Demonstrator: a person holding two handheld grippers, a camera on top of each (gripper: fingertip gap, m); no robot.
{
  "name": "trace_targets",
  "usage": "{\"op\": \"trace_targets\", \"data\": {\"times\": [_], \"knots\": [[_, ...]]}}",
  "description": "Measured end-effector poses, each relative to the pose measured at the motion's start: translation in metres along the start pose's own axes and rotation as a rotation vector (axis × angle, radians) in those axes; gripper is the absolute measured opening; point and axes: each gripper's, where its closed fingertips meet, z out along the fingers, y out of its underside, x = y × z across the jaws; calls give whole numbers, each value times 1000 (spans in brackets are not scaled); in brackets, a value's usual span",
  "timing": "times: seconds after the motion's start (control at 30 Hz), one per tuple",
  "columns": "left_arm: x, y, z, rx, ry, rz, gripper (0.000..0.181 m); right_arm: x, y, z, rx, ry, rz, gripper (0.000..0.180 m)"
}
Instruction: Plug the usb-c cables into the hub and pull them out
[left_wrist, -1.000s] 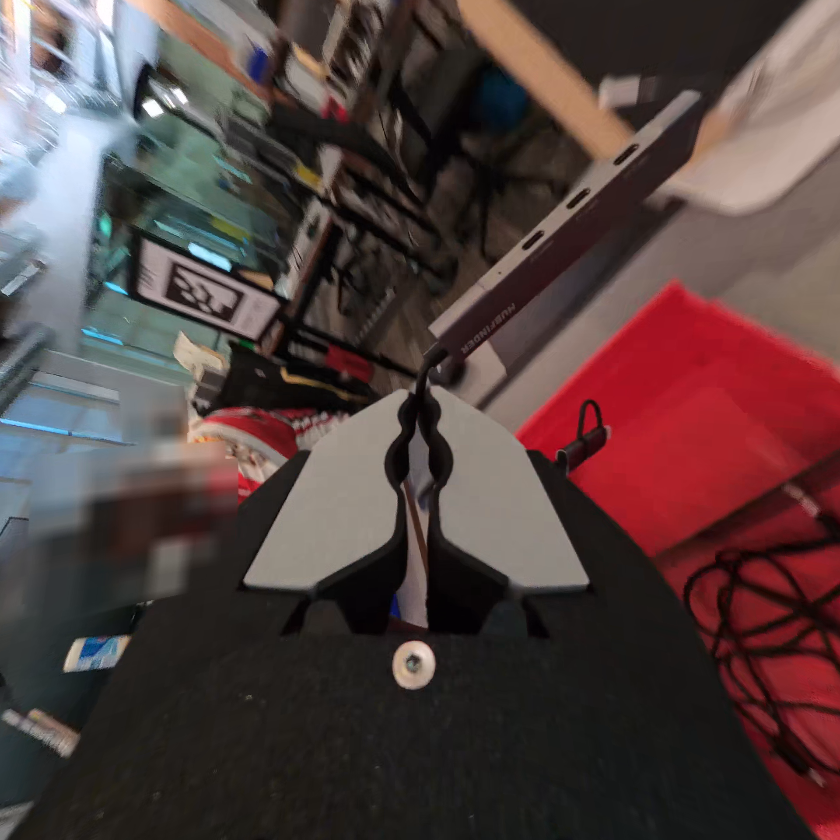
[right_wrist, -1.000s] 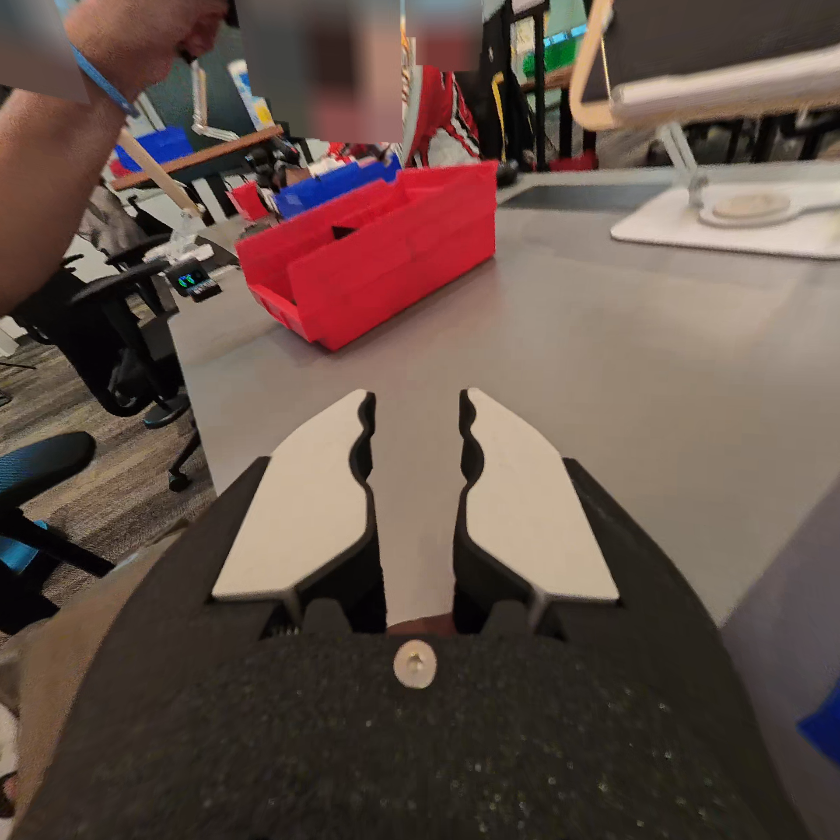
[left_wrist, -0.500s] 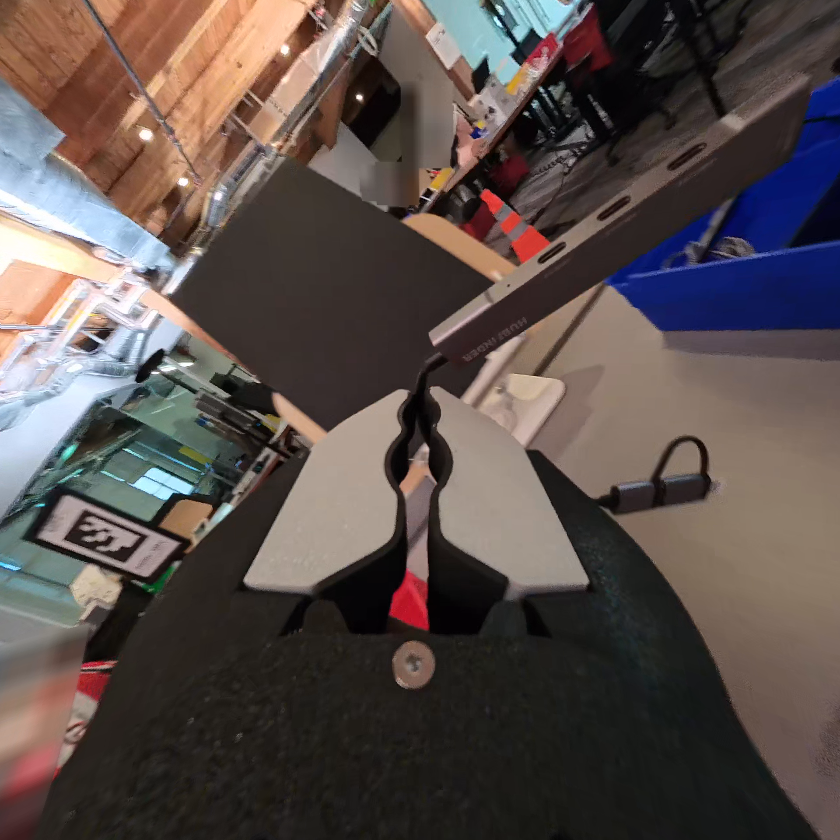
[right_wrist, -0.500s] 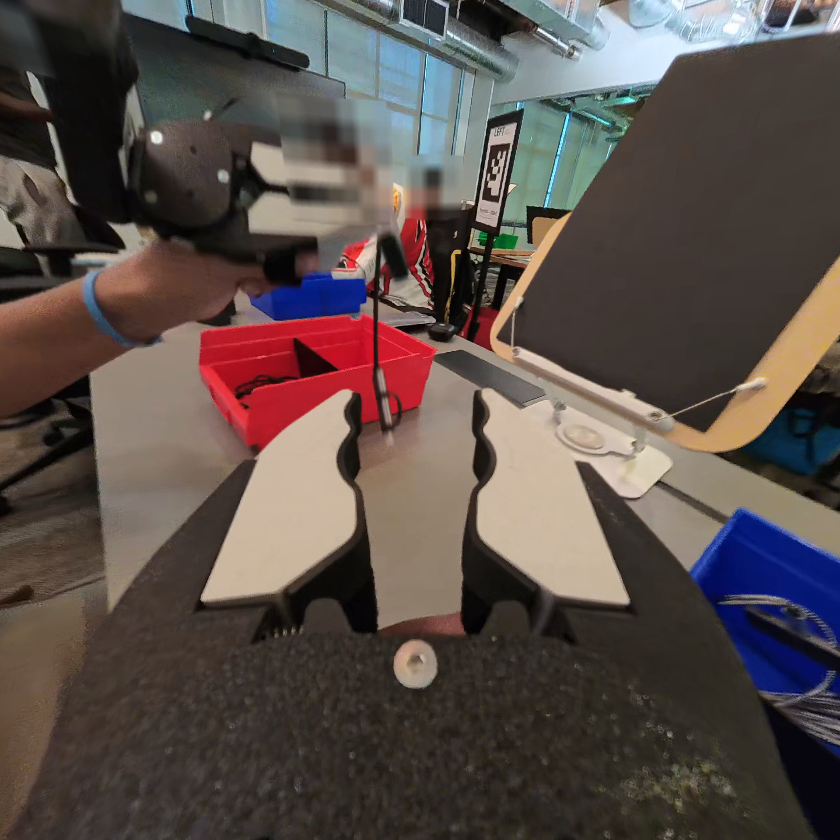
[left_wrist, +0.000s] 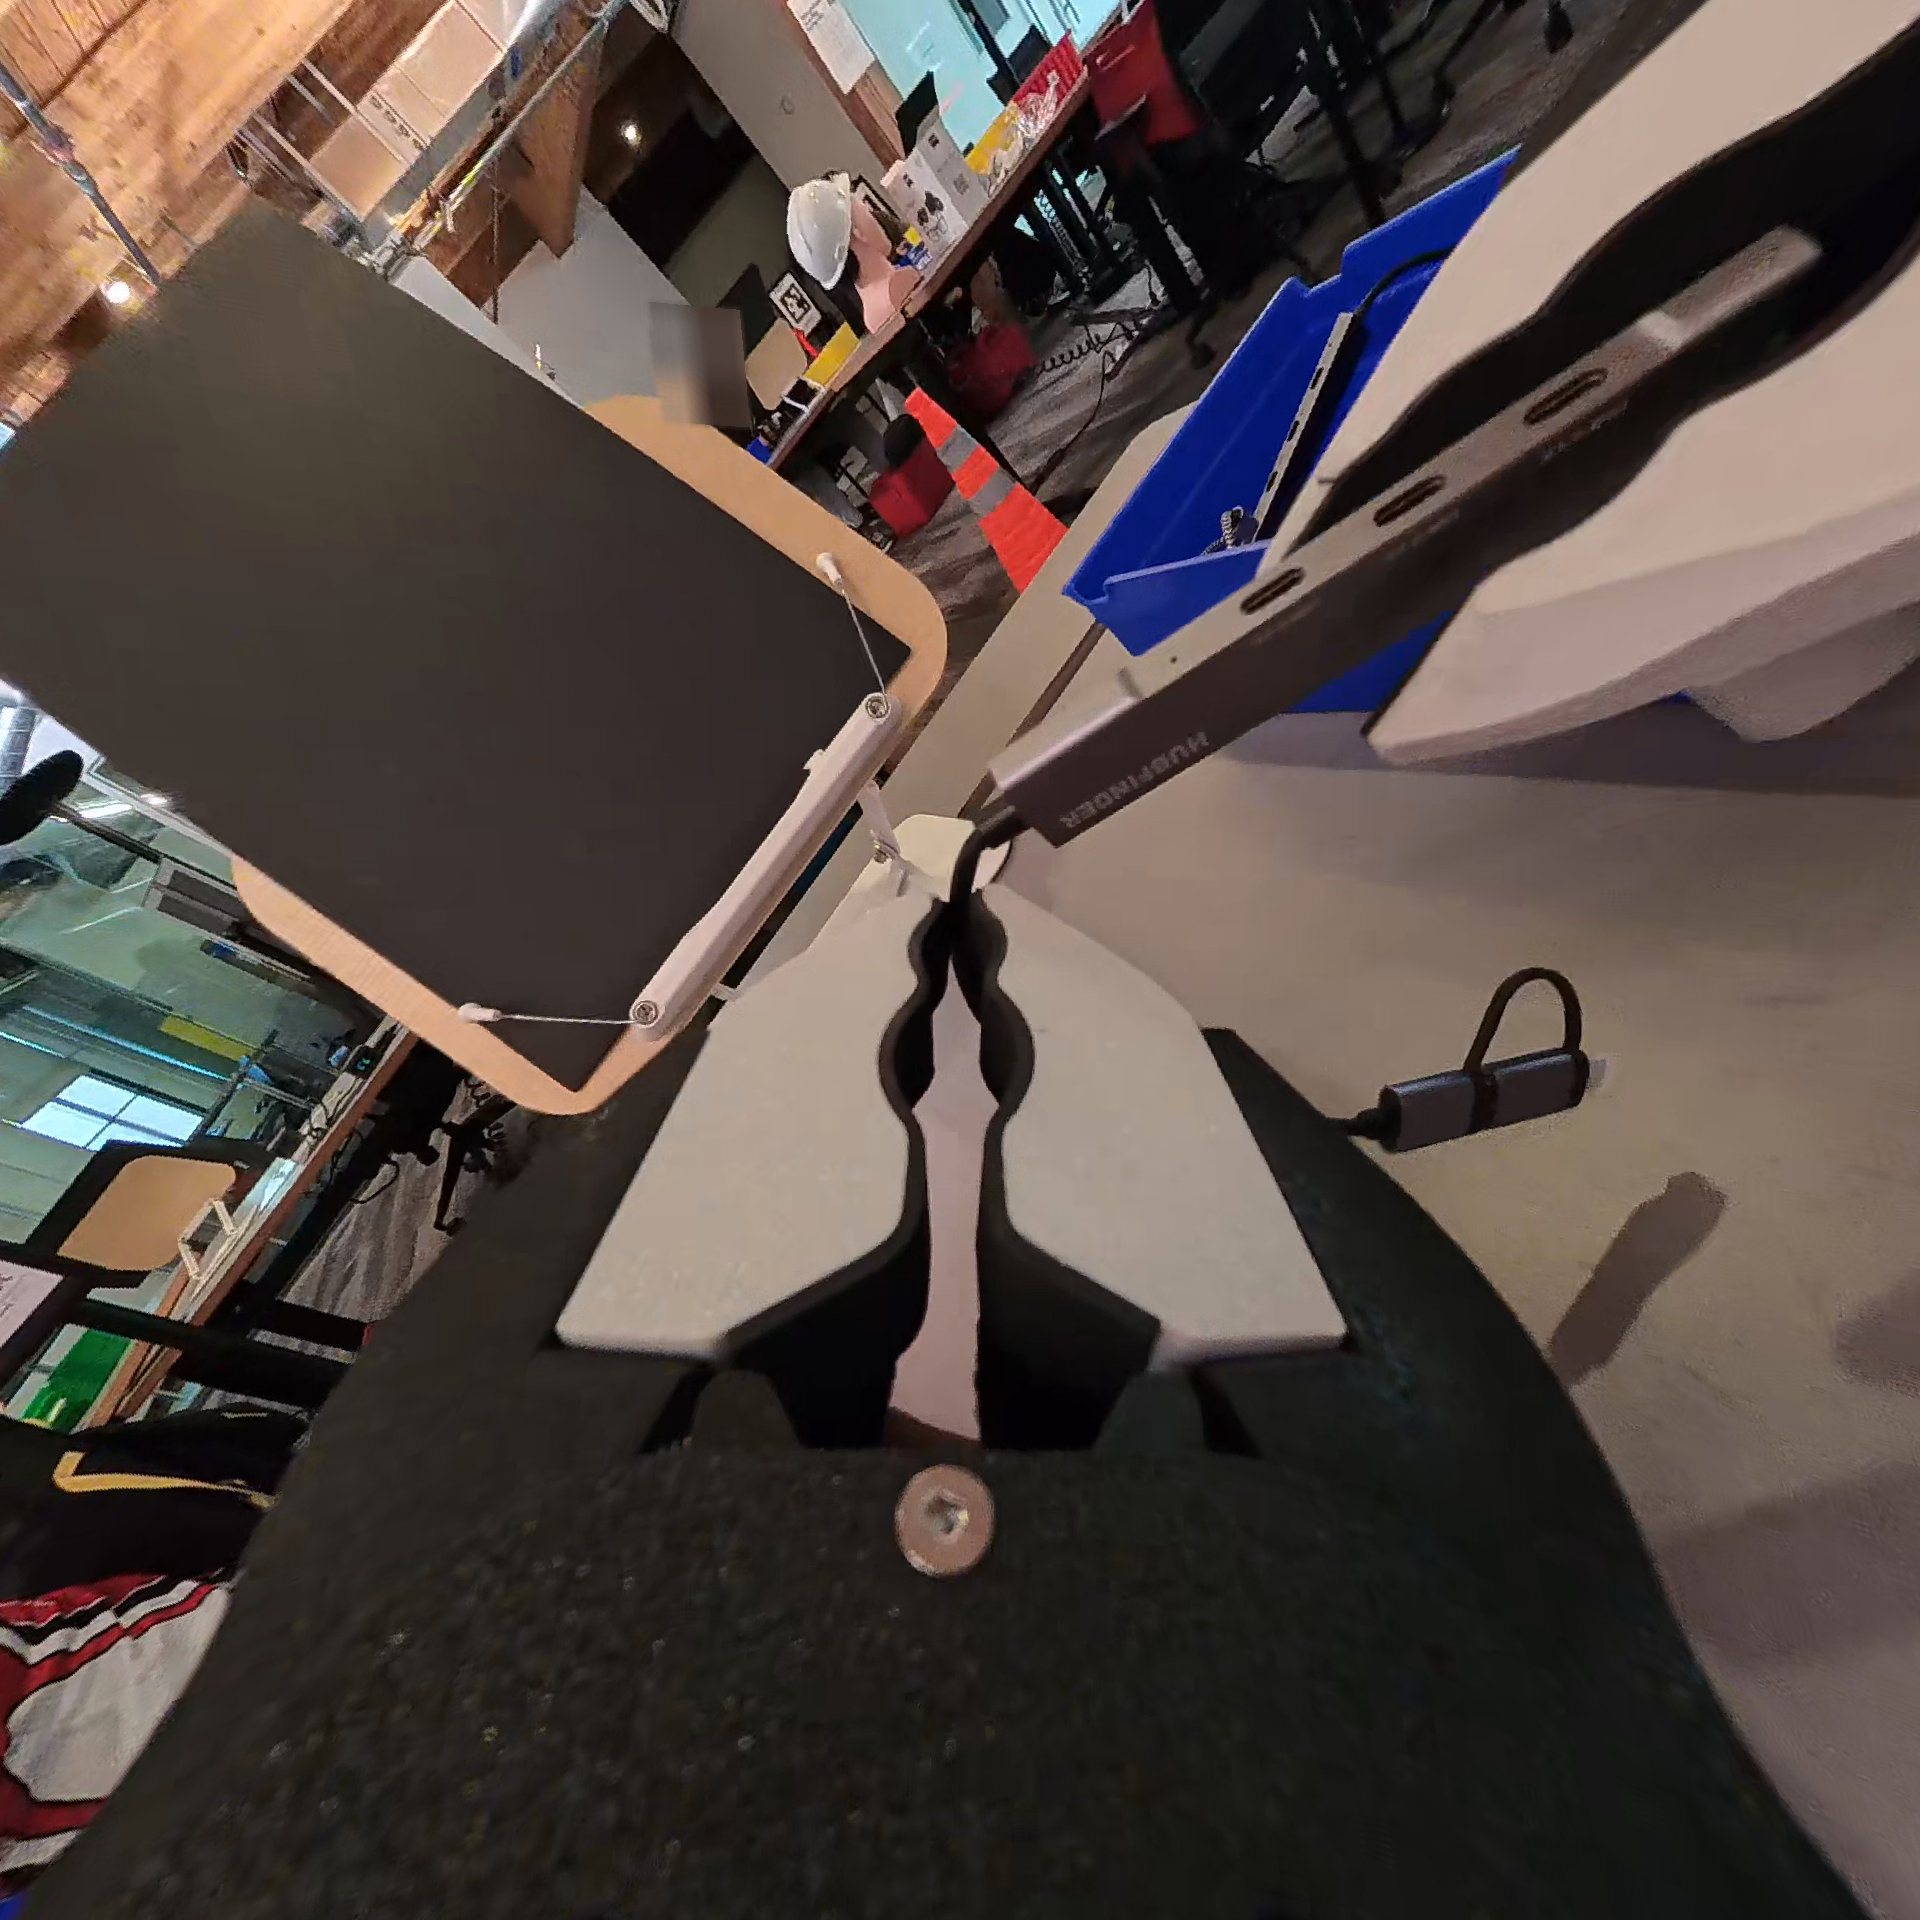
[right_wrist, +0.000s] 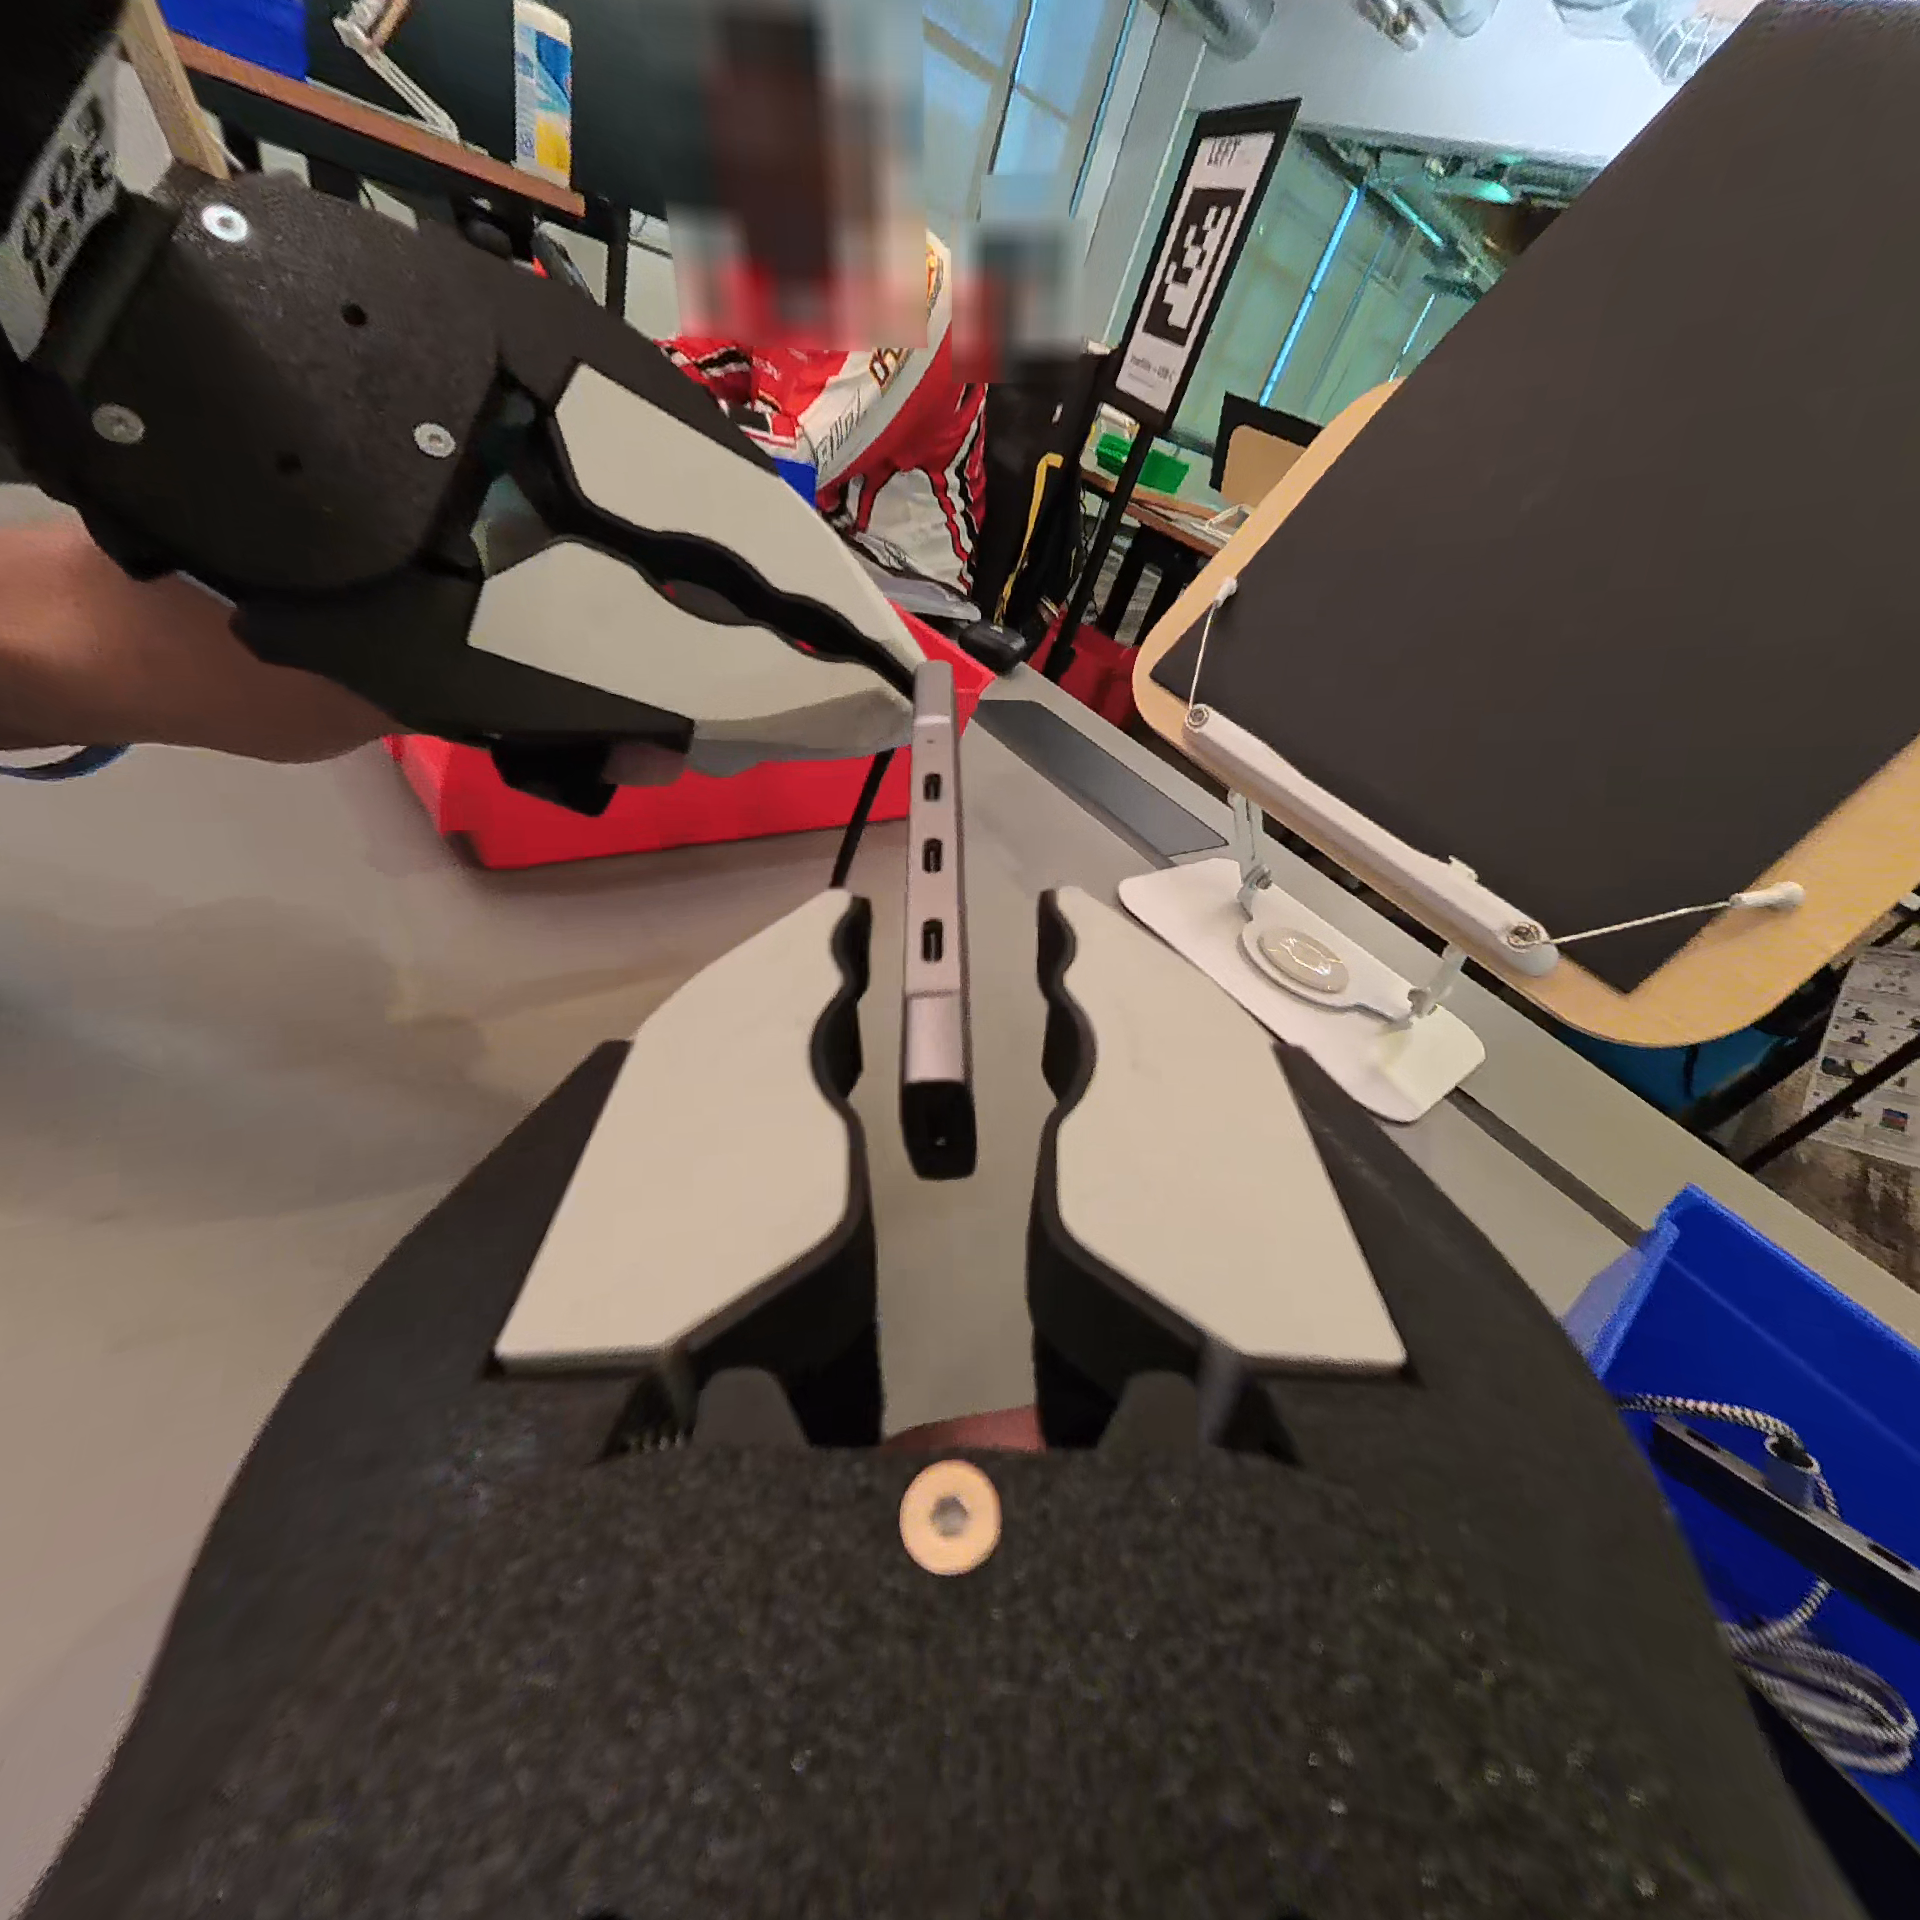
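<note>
— Where's the hub?
— In the air over the table, hanging by its cord from the clenched left gripper, between the spread fingers of the right gripper.
— The bins?
— Blue bin holds another hub and braided cable; red bin's contents are hidden.

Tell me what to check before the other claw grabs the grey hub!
1. Left gripper shut on the hub's cable: ok.
2. Hub hanging between the right gripper fingers: ok.
3. Right gripper open wide enough: ok, there is a gap on both sides.
4. Right fingers touching the hub: not ok, apart for now.
5. Hub's side ports empty: ok, nothing plugged in.
6. Cable's plug clear of the table: cannot tell.
</note>
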Motion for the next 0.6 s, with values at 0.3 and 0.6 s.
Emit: {"op": "trace_targets", "data": {"times": [0.3, 0.6], "knots": [[0, 7, -3, -26, 7, 0, 2, -2, -1, 15, 12, -10, -51, 19], [-4, 20, -6, -49, -13, -61, 3, -4, 5, 34, -18, 49, -276, 10]]}}
